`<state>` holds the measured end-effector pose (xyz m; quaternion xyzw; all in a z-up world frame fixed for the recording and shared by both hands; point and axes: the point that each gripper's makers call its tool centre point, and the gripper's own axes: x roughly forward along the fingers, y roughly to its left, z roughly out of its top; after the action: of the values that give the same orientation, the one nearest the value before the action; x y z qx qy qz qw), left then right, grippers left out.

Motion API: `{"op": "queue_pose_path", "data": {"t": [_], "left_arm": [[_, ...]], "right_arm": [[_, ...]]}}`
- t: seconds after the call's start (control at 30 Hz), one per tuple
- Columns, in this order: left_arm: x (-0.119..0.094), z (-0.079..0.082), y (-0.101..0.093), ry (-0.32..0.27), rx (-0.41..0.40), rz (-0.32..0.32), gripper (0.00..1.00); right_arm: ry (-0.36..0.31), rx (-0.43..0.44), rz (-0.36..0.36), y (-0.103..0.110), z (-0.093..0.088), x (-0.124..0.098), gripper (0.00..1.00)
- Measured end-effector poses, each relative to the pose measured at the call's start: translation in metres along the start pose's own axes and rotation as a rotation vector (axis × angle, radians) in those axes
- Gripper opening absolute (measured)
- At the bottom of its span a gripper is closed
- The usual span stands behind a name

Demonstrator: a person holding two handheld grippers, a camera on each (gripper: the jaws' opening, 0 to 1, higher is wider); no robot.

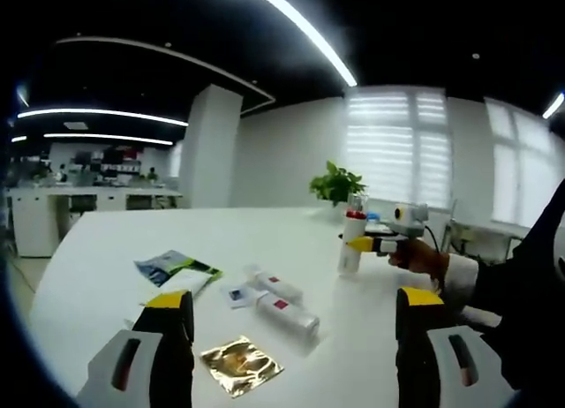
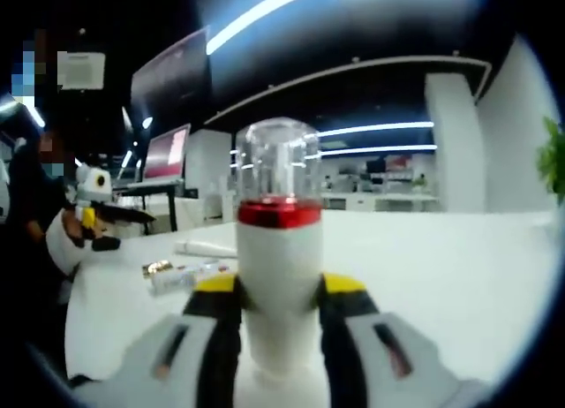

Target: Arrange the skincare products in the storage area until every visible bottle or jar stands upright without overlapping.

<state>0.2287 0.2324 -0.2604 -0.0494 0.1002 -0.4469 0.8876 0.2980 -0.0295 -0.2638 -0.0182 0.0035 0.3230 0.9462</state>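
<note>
Between right tongs (image 2: 278, 324) — level, clamped — stands white bottle (image 2: 278, 275) upright.

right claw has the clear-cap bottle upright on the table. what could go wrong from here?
1. The right claw grips the white bottle low on its body; the bottle is tall and narrow, so a crooked release may topple it.
2. Two tubes lie flat and touching on the table, with sachets and a gold packet close by. Picking one may drag its neighbours.
3. The left claw is open and not yet on anything, so it cannot steady the bottle.
</note>
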Motion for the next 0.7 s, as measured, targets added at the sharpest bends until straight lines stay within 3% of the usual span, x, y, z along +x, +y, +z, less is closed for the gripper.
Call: {"op": "queue_pose_path", "data": {"t": [0.47,0.7], "left_arm": [[0.004,-0.005,-0.002,0.015,-0.02,-0.006,0.98],[0.008,-0.008,-0.003,0.027,-0.021,-0.014,0.98]], "right_arm": [[0.007,0.019,-0.014,-0.015,-0.008,-0.01,0.32],[-0.003,-0.013,0.0,-0.011,-0.008,-0.012,0.32]]}}
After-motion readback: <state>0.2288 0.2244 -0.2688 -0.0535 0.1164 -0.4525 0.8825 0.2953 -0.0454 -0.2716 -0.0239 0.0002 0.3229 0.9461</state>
